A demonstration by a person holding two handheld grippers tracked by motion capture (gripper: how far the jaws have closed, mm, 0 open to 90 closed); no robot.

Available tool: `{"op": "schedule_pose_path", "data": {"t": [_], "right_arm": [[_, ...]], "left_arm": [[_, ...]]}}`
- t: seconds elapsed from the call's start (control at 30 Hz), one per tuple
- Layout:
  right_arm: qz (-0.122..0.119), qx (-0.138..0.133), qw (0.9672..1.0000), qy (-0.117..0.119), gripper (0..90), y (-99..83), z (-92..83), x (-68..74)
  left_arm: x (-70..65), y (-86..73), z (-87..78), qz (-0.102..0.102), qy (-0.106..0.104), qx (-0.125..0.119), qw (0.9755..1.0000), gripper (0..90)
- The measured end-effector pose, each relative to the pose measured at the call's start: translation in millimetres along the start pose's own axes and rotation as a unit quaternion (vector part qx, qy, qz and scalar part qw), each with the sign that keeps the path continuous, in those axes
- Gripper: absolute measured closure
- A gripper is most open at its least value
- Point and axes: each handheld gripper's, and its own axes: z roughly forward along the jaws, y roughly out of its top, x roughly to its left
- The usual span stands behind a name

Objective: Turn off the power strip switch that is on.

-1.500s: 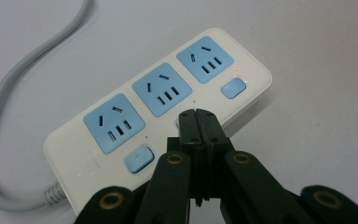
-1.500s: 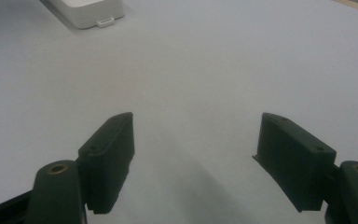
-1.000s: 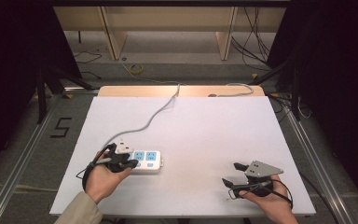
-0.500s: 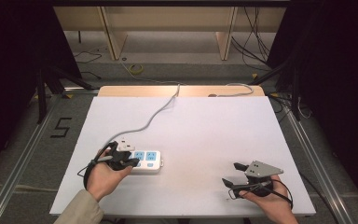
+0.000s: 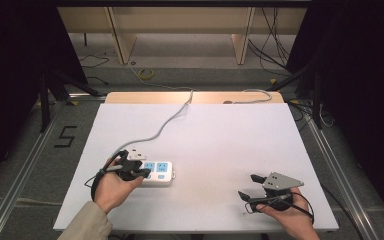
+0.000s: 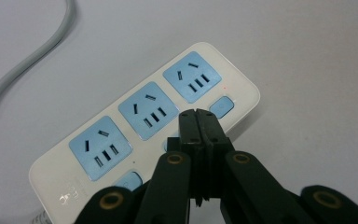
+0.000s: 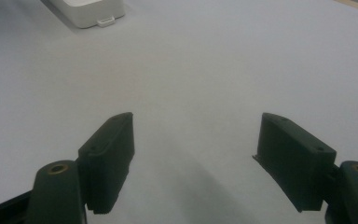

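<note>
You have the left gripper (image 6: 198,116) down over the white power strip (image 6: 135,121), its jaws pressed together with nothing between them, the closed tips resting over the strip's near edge between the middle and far sockets. This looks like the pressing step: the joined tips seem meant as a blunt finger for one of the blue switch buttons (image 6: 222,106) that sit along that edge. The button under the middle socket is hidden behind the tips, so whether they touch it cannot be told.

The next move calls for a short, straight push down on that button, kept light so the strip does not skid on the table (image 5: 220,135); steady it if it slides.

In the high view the power strip (image 5: 161,172) lies on the left half of the white table, close to your left hand (image 5: 111,189), with its grey cord (image 5: 167,122) running away to the far edge. It has three pale blue socket faces in a row on a rounded white body.

Your right gripper (image 5: 247,187) rests well apart near the right front of the table, jaws wide open and holding nothing.
</note>
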Motion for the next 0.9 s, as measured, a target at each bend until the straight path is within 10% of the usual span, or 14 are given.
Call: {"op": "schedule_pose_path", "data": {"t": [0.9], "right_arm": [[0.001, 0.001, 1.0, 0.0, 28.2, -0.2, -0.1, -0.3]], "left_arm": [[-4.7, 13.4, 4.7, 0.026, -0.008, 0.015, 0.9995, 89.7]]}}
